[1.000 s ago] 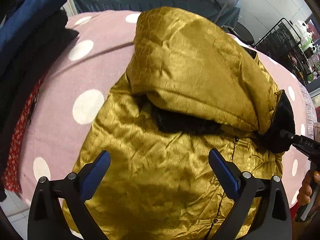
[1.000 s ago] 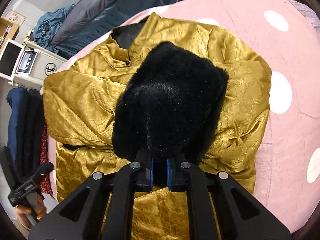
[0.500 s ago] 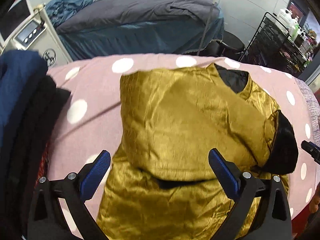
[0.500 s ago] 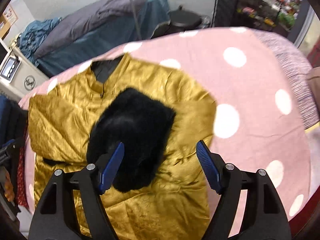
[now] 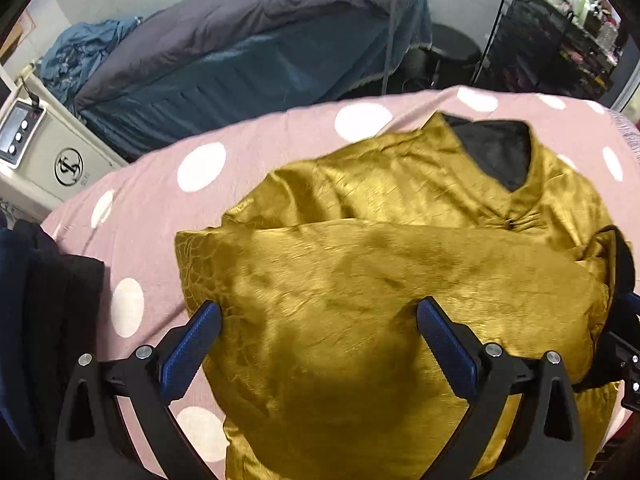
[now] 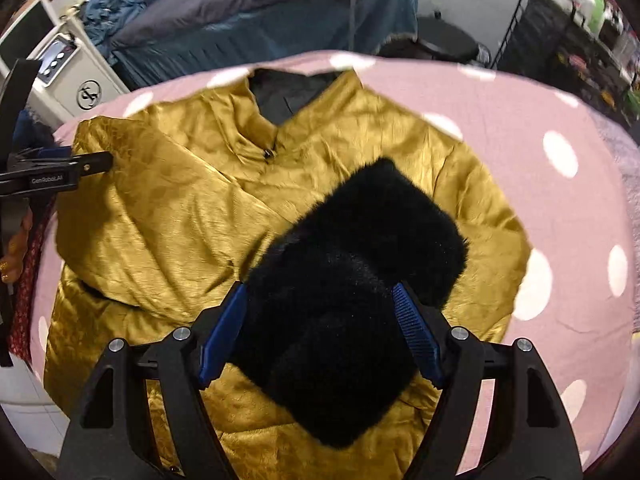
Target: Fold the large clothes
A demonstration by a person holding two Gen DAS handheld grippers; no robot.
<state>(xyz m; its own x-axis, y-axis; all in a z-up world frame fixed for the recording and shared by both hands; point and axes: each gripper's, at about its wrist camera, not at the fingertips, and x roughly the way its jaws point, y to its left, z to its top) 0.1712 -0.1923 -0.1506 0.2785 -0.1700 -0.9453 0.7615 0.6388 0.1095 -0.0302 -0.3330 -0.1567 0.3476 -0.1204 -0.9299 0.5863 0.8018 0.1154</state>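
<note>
Across the pink dotted cover [image 6: 500, 128] the gold jacket [image 6: 168, 216] is lying face up, collar toward the far edge, one sleeve folded over its chest and the black fur cuff [image 6: 352, 280] resting on top. I am judging it to be soft, padded and fairly bulky, with a slick satin shell that is likely sliding against itself, so I am favouring holds on seams, the hem or the cuff rather than on flat cloth. Fur should be giving the pads better purchase than satin. My right gripper [image 6: 320, 332] is hanging just above the cuff, jaws spread wide after just opening, with the fur between them but not pinched. My left gripper [image 5: 316, 348] is also spread and holding nothing, hovering over the folded sleeve [image 5: 360, 280] near the jacket's left edge.
</note>
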